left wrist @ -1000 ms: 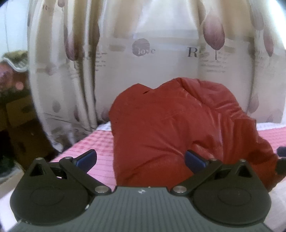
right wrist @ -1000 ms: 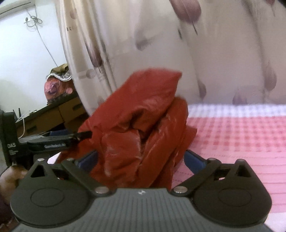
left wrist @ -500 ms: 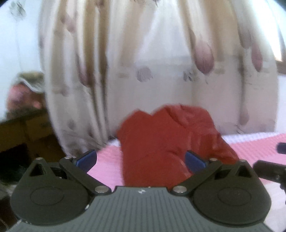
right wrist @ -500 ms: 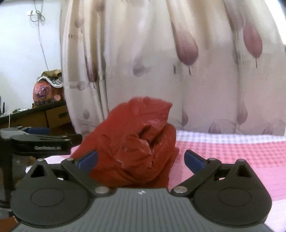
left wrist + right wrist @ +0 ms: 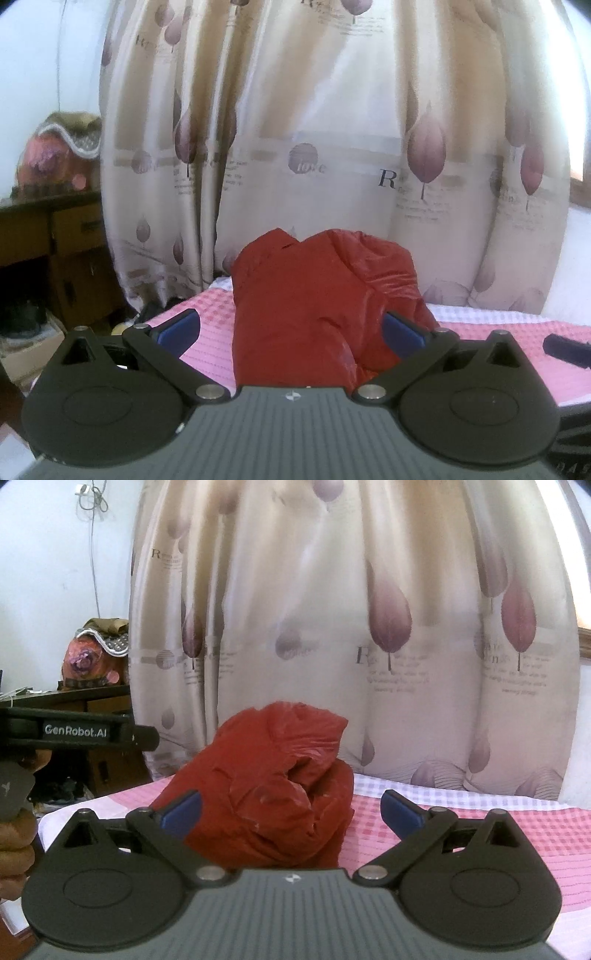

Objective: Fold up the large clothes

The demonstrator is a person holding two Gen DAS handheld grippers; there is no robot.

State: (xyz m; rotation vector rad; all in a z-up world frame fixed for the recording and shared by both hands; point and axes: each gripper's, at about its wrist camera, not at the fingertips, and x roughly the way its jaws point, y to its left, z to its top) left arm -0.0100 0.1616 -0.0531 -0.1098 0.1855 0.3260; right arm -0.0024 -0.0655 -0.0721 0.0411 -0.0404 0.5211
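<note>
Now that both tongs, left [image 5: 291, 330] and right [image 5: 291, 810], have drawn back from it with jaws spread and empty, the shiny red padded jacket [image 5: 314, 310] sits as a folded bundle on the pink checked bed [image 5: 480, 834], suggesting the fold is finished.

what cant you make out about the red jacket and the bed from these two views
- Red jacket: near hem, left wrist view, hidden behind the left gripper body; same in right wrist view behind the right gripper.
- Sleeves, zipper: folded inside the bundle, both views.
- Pink checked bed cover: cut off by frame edges.
</note>
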